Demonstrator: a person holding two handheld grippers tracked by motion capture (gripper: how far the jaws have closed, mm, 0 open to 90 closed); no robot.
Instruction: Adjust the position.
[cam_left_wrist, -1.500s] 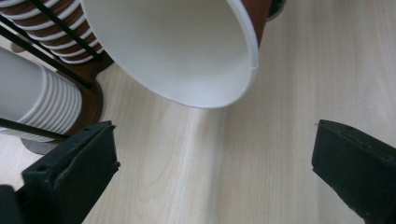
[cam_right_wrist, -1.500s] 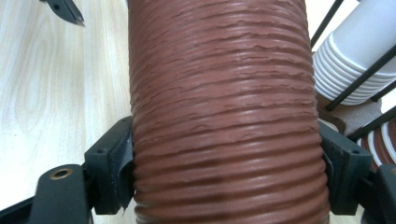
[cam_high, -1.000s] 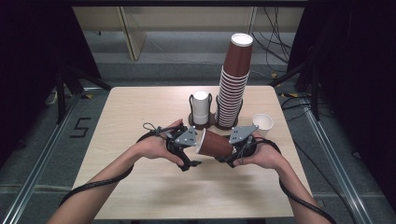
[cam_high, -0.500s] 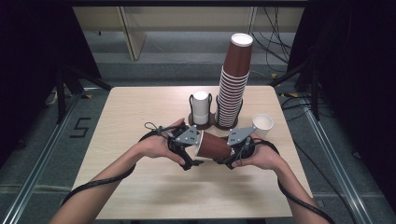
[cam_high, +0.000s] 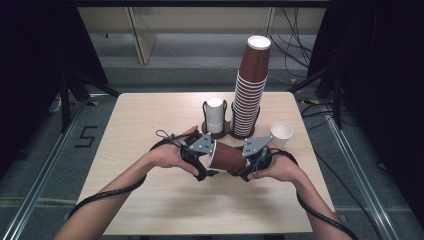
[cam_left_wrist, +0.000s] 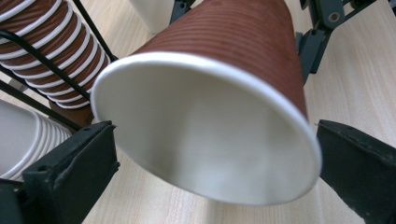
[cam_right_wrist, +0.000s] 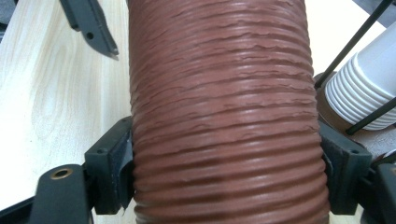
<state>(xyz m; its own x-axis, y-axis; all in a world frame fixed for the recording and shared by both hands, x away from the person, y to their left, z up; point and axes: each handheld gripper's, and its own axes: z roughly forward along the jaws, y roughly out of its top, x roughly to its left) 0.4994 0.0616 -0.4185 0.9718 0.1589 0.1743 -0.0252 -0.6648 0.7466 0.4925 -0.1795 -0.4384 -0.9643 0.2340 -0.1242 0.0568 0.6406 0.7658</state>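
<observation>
Brown ribbed paper: the cup (cam_high: 227, 156) is lying sideways above the desk's (cam_high: 150, 210) middle, its long axis running between both hands. The right gripper (cam_right_wrist: 224, 186) is clamping its narrow end; the left gripper (cam_left_wrist: 212, 154) is straddling the white rim, jaws apart, not pressing. Behind, the cup stack (cam_high: 250, 95) is standing near the far edge.

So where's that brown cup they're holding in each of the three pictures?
High view: brown cup lies sideways, centre, between both grippers.
Left gripper view: its white mouth faces the camera.
Right gripper view: ribbed side between the jaws.
Shared landmark: the tall brown cup stack.
</observation>
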